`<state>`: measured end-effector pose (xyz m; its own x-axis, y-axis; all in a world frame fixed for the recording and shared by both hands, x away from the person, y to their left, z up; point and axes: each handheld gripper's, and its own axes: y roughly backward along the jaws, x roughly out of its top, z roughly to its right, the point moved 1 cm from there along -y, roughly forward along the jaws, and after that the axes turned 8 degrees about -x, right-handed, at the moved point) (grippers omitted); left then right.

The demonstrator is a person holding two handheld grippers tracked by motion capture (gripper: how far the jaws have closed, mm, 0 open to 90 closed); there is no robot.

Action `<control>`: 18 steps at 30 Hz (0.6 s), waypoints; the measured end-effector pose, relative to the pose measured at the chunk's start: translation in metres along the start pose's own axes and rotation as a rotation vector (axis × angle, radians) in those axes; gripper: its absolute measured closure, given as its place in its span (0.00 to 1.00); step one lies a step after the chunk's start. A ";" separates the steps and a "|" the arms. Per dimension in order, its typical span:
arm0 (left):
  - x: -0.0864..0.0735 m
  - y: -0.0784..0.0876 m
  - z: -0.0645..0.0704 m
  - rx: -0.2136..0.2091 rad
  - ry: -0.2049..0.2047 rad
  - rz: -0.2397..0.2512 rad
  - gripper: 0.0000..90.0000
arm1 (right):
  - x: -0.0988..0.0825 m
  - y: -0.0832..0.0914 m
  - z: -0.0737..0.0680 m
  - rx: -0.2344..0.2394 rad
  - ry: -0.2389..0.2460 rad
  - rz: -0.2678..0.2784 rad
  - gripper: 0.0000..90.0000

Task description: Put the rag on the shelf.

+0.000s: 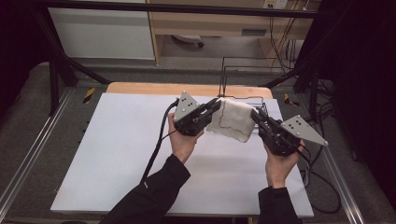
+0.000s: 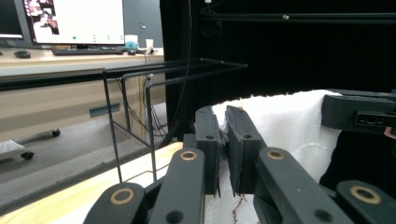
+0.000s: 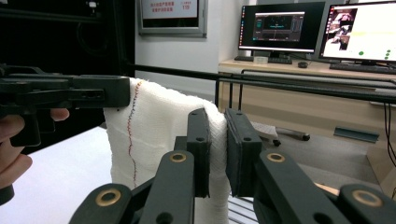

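Note:
A white cloth (image 1: 232, 119) with a dark stitched seam hangs between my two grippers above the far middle of the white table (image 1: 121, 158). My left gripper (image 1: 215, 105) is shut on the cloth's left top corner. My right gripper (image 1: 254, 113) is shut on its right top corner. In the left gripper view the cloth (image 2: 285, 121) runs from my jaws across to the other gripper. In the right gripper view the cloth (image 3: 159, 126) drapes down from both grips, its coloured seam running vertically. A hand holds each gripper.
A black wire rack (image 1: 243, 77) stands just behind the cloth at the table's far edge. Cables trail from both grippers. A wooden strip (image 1: 140, 87) edges the table's back. Monitors (image 3: 359, 30) and desks stand beyond.

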<state>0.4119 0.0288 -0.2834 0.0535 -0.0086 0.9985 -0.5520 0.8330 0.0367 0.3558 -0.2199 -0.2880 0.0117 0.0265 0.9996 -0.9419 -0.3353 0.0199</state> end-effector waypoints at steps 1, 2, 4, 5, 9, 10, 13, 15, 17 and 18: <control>0.001 -0.001 -0.001 -0.002 0.004 0.005 0.93 | 0.001 0.000 0.000 -0.001 -0.001 0.006 0.90; 0.003 -0.002 -0.001 -0.003 0.008 0.007 0.93 | 0.002 -0.001 0.000 -0.004 0.002 0.009 0.90; 0.006 -0.003 -0.003 -0.004 0.004 0.014 0.93 | 0.006 -0.002 0.001 -0.007 0.004 0.018 0.90; 0.008 -0.004 -0.003 -0.003 0.001 0.017 0.93 | 0.008 -0.002 0.001 -0.007 0.006 0.022 0.90; 0.016 -0.007 -0.003 -0.001 -0.005 0.038 0.93 | 0.018 -0.003 0.003 -0.016 0.011 0.046 0.90; 0.018 -0.008 -0.003 0.000 -0.008 0.038 0.93 | 0.020 -0.004 0.004 -0.018 0.014 0.051 0.90; 0.024 -0.011 -0.004 0.003 -0.010 0.048 0.93 | 0.025 -0.006 0.007 -0.026 0.012 0.062 0.90; 0.027 -0.013 -0.004 0.004 -0.010 0.052 0.93 | 0.029 -0.008 0.009 -0.031 0.011 0.067 0.90; 0.030 -0.015 -0.004 0.007 -0.012 0.056 0.93 | 0.032 -0.010 0.010 -0.037 0.009 0.070 0.90; 0.032 -0.016 -0.004 0.010 -0.014 0.057 0.93 | 0.034 -0.010 0.011 -0.040 0.009 0.070 0.90</control>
<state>0.4257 0.0175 -0.2520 0.0097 0.0309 0.9995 -0.5620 0.8269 -0.0201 0.3698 -0.2260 -0.2541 -0.0572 0.0126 0.9983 -0.9529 -0.2991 -0.0508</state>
